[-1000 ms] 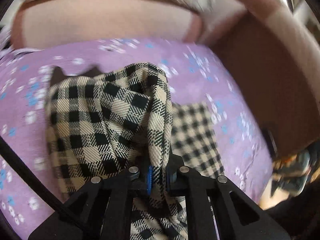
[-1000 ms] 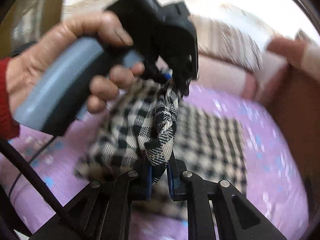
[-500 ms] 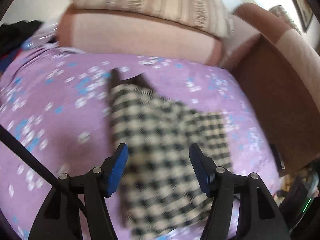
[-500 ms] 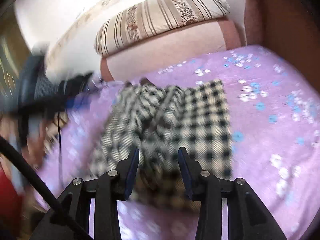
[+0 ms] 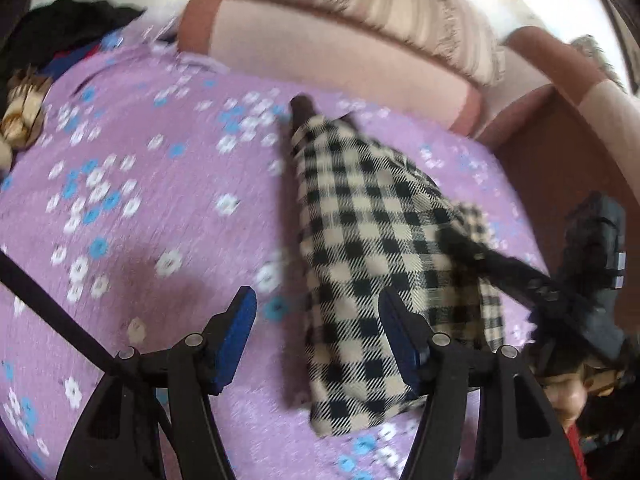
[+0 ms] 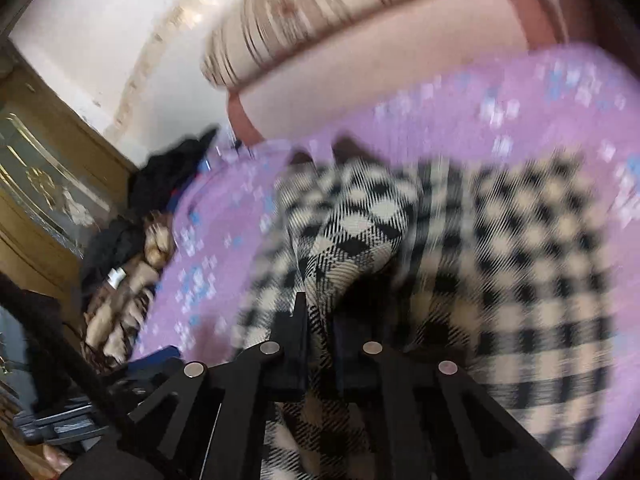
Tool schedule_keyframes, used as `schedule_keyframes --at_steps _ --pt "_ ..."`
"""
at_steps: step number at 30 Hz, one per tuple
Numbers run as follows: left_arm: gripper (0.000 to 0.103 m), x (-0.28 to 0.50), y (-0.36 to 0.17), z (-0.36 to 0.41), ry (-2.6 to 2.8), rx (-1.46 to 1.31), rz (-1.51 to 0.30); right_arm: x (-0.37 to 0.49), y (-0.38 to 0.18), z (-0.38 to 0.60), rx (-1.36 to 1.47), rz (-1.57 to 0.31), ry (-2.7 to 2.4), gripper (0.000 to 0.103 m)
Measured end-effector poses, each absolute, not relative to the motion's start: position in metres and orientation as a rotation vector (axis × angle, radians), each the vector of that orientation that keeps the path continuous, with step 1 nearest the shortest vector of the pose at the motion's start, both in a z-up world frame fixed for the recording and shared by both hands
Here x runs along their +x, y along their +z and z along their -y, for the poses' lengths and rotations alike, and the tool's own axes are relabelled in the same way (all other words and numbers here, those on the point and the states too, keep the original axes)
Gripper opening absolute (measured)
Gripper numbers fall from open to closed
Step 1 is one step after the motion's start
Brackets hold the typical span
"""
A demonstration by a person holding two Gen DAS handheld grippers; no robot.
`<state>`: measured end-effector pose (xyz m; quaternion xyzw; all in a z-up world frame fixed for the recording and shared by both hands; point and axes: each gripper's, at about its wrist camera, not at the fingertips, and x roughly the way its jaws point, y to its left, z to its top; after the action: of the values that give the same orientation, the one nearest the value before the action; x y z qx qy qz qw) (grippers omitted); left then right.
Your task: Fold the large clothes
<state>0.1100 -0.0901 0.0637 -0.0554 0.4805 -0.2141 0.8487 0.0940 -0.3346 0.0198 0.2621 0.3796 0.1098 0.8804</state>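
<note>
A black-and-cream checked garment (image 5: 372, 240) lies folded on the purple flowered cover (image 5: 140, 208). My left gripper (image 5: 318, 320) hovers above its near left edge, open, with nothing pinched between the blue pads (image 5: 240, 320). In the left wrist view my right gripper (image 5: 592, 272) reaches in from the right onto the garment's right side. In the blurred right wrist view the right gripper (image 6: 322, 320) has its jaws closing narrowly on a raised fold of the checked garment (image 6: 360, 240), with cloth running between them.
A pink sofa back (image 5: 340, 52) with a striped cushion (image 5: 380, 4) runs behind the cover. A brown armrest (image 5: 560, 152) stands at the right. Dark clothes (image 6: 168, 176) and patterned fabric (image 6: 120, 304) pile up at the left, beside a wooden cabinet (image 6: 44, 184).
Both grippers let go of the lifted garment, which dropped flat onto the cover. The left gripper opened wide and shifted left. The right one opened, then closed again on a fold.
</note>
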Motion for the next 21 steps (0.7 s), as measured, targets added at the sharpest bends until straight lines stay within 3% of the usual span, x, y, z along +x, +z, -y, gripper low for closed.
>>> schedule_keyframes --at_steps 4,5,8,11,13,14,15,21 --pt "0.063 0.105 0.059 0.124 -0.516 -0.054 -1.008 0.060 0.046 0.366 0.539 -0.706 0.125 0.009" --pt "0.063 0.104 0.051 0.134 -0.525 -0.032 -1.023 0.055 0.041 0.375 0.522 -0.717 0.061 0.004" --pt "0.066 0.103 0.022 0.157 -0.502 0.047 -1.082 0.050 0.016 0.396 0.488 -0.807 -0.080 0.004" --pt "0.072 0.099 0.006 0.166 -0.462 0.124 -1.065 0.036 0.011 0.421 0.627 -0.774 -0.003 0.009" --pt "0.073 0.099 0.004 0.165 -0.464 0.125 -1.059 0.033 0.015 0.426 0.680 -0.732 0.067 0.046" --pt "0.074 0.100 0.004 0.164 -0.466 0.116 -1.066 0.034 0.015 0.426 0.700 -0.714 0.106 0.076" --pt "0.074 0.101 0.004 0.162 -0.467 0.105 -1.073 0.038 0.015 0.424 0.712 -0.707 0.134 0.079" --pt "0.074 0.098 0.019 0.143 -0.463 0.010 -1.079 0.088 -0.012 0.393 0.745 -0.833 0.193 0.079"
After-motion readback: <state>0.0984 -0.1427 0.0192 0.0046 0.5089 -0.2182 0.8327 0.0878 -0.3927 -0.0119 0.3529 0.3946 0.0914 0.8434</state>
